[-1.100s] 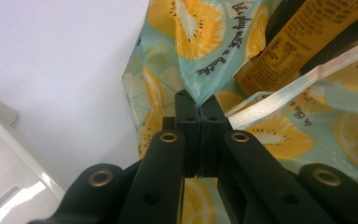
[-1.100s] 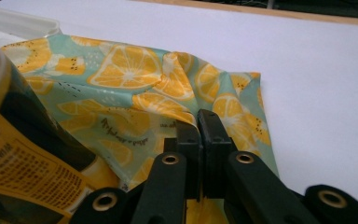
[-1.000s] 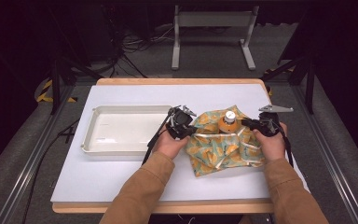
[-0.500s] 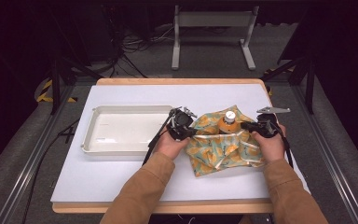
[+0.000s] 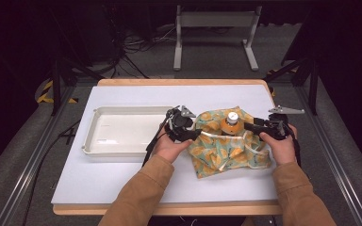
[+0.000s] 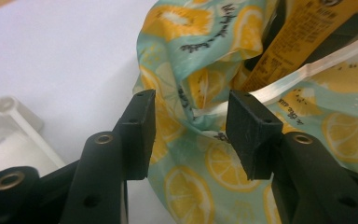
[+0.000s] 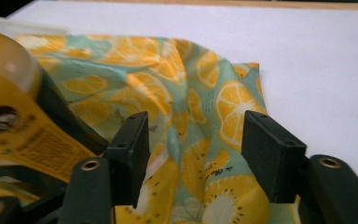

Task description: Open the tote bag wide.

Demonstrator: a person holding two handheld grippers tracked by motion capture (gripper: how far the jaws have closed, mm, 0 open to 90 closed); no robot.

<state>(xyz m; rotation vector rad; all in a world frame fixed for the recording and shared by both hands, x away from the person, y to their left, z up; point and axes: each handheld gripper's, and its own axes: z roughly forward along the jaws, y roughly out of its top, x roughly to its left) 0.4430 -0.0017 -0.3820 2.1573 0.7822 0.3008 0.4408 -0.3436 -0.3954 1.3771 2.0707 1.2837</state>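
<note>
White table covering point(image 5: 122, 183) is shown bearing a lemon-print bag point(image 5: 226, 153) with an orange bottle point(image 5: 230, 123) inside, beside a white tray point(image 5: 127, 132). Left gripper point(image 6: 191, 121) and right gripper point(image 7: 193, 149) are seen at the bag's sides, jaws just parted, fabric between them unpressed.

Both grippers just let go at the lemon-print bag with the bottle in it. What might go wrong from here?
1. The bottle stands in the slack lemon-print bag; with the left gripper and right gripper having just opened, nothing steadies it, so it may tip.
2. The pale drawstring runs beside the left gripper's pad and could snag as it withdraws.
3. Cloth lies between the right gripper's jaws; reclosing may catch a fold.
</note>
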